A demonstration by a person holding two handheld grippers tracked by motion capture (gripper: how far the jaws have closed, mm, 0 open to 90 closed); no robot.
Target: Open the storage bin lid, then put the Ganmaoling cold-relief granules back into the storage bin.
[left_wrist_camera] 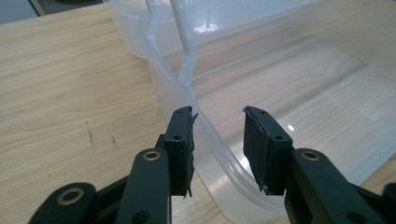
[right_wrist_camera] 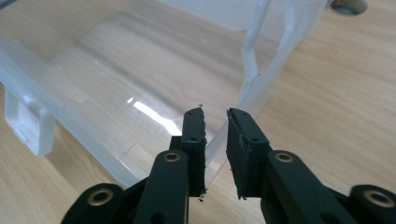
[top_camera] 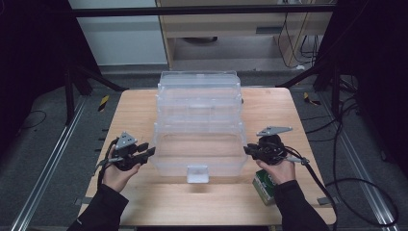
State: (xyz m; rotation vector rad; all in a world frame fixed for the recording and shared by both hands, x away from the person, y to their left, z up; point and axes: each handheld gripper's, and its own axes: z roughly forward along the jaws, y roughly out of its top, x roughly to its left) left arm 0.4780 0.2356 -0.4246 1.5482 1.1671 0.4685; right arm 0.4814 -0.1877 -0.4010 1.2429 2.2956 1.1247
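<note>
While the clear plastic box point(top_camera: 198, 127) sits mid-bench point(top_camera: 269, 103), tiers stepped open, the left gripper point(top_camera: 150, 153) straddles its near-left wall, jaws spread with a gap; the right gripper point(top_camera: 247, 149) pinches the near-right wall. A green carton point(top_camera: 263, 185) lies by the right hand point(top_camera: 277, 169).

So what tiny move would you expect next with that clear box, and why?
Probably closing the left hand-held gripper onto the rim of the clear plastic box. Its jaws straddle the left wall with a visible gap on the inner side, while the right hand-held gripper already sits narrowly around the opposite wall. A firm hold on both sides seems needed before any lift.
</note>
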